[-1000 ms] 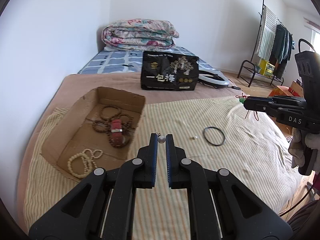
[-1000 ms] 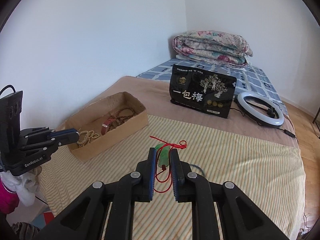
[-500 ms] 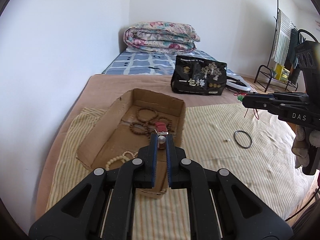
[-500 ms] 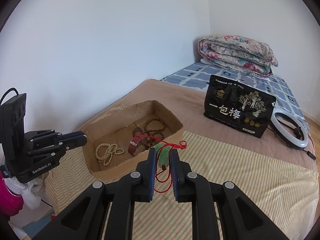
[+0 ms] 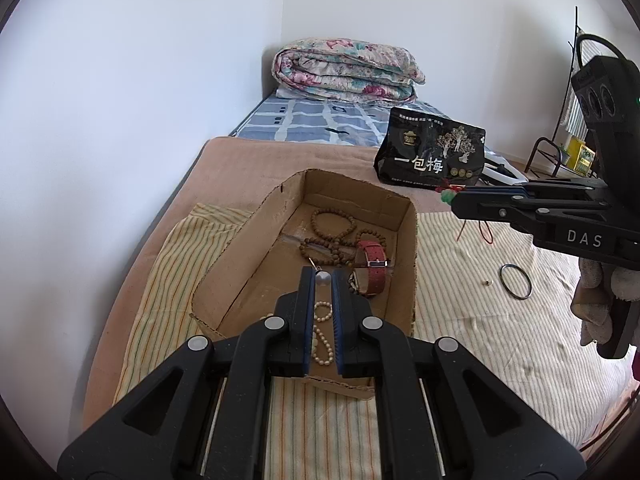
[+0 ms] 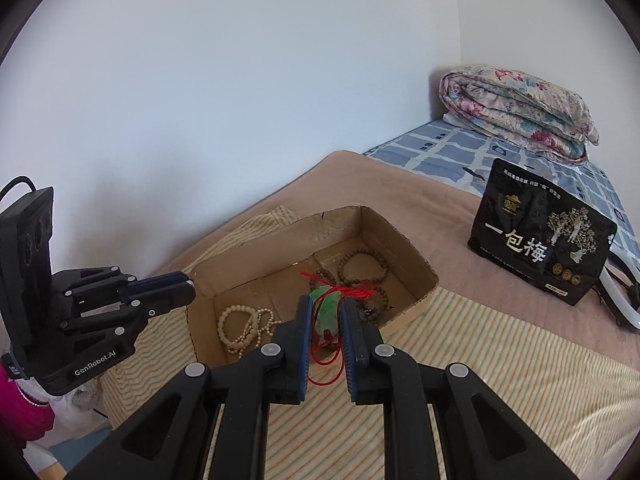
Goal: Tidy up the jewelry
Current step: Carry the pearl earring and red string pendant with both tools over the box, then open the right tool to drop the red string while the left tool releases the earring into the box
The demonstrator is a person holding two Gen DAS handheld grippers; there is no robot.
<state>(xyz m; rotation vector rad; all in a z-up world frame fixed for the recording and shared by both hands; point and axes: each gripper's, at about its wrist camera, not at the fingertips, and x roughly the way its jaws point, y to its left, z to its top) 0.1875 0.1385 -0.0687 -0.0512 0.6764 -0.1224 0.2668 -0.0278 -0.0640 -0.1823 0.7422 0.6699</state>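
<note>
An open cardboard box (image 5: 256,232) lies on the striped cloth and holds brown bead bracelets (image 5: 332,220), a red-strap watch (image 5: 374,256) and cream bead strings (image 5: 320,336). My left gripper (image 5: 322,280) is shut on a small silver pearl earring (image 5: 322,278), held over the box. My right gripper (image 6: 325,312) is shut on a green jade pendant (image 6: 328,312) with a red cord (image 6: 344,290), held over the box's near edge (image 6: 404,312). The right gripper also shows in the left wrist view (image 5: 454,200).
A thin black ring (image 5: 515,276) and a tiny earring (image 5: 486,282) lie on the striped cloth right of the box. A black snack bag (image 5: 432,152) stands behind, with a folded floral quilt (image 5: 344,68) farther back. The wall runs along the left.
Both grippers have moved left toward the box with their pieces held. The left gripper went from over the cloth to over the box; the box now fills the middle of both views.
</note>
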